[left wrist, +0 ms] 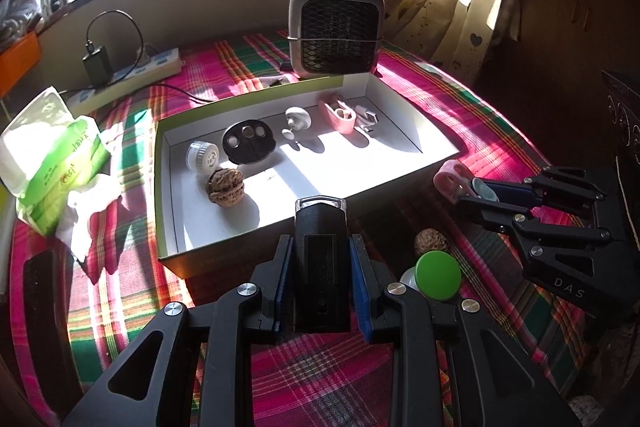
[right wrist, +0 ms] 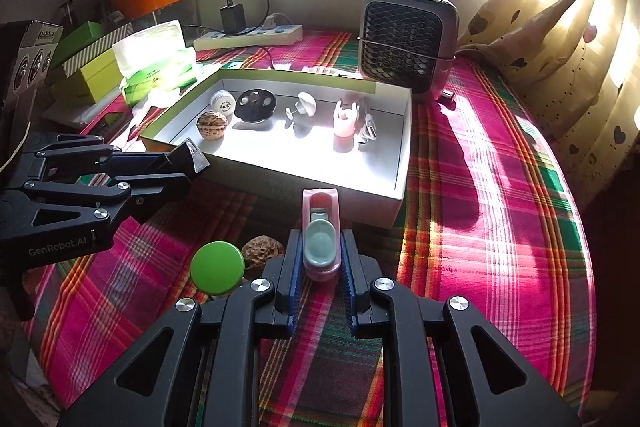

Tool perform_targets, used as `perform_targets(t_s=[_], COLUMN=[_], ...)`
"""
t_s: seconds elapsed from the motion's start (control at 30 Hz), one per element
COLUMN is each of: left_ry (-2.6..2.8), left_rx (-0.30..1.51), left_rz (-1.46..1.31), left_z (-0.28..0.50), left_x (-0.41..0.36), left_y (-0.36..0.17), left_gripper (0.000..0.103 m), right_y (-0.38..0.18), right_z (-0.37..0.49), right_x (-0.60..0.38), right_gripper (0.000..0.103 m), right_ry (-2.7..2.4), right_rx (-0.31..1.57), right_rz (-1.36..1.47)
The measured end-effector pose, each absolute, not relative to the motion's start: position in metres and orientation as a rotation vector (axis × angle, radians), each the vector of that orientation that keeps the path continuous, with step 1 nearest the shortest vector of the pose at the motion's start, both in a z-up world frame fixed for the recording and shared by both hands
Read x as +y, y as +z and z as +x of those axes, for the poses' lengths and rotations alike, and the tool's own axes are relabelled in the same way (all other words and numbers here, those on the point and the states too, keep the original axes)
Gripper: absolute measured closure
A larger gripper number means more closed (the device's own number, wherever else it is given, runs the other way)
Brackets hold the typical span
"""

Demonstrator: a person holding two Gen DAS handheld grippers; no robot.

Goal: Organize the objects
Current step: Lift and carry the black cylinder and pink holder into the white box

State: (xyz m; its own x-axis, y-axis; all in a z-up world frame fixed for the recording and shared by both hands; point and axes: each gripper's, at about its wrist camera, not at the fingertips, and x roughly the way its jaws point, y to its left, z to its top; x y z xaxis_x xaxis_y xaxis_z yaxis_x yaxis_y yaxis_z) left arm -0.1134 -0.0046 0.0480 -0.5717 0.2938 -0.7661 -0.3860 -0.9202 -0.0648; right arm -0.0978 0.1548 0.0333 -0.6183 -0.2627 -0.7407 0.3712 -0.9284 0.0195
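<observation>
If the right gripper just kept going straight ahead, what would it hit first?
Probably the near wall of the white box. The right gripper, shut on a pink holder, points straight at it, and the holder's tip already looks close. Depth is unclear; held higher, it could pass over the rim.

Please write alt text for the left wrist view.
The left gripper holds a black device before an open white box on a plaid cloth; the right gripper holds a pink item.
</observation>
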Motion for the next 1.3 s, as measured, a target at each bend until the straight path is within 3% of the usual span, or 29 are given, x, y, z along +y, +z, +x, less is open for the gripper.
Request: perform_targets(t_s=[0.73, 1.3], left_ry=[2.523, 2.518], left_rx=[0.069, 0.057], left_rz=[-1.233, -1.303], left_z=[-0.153, -0.193], left_x=[-0.014, -0.006], left_y=[0.049, 0.031], left_gripper=[0.079, 0.079], right_y=[0.049, 0.029], right_z=[-0.144, -0.198], right_x=[0.127, 0.112], right_gripper=[0.085, 0.085], right_ry=[-2.508, -2.445], right_rx=[0.203, 0.172], right_rz=[1.130, 1.226])
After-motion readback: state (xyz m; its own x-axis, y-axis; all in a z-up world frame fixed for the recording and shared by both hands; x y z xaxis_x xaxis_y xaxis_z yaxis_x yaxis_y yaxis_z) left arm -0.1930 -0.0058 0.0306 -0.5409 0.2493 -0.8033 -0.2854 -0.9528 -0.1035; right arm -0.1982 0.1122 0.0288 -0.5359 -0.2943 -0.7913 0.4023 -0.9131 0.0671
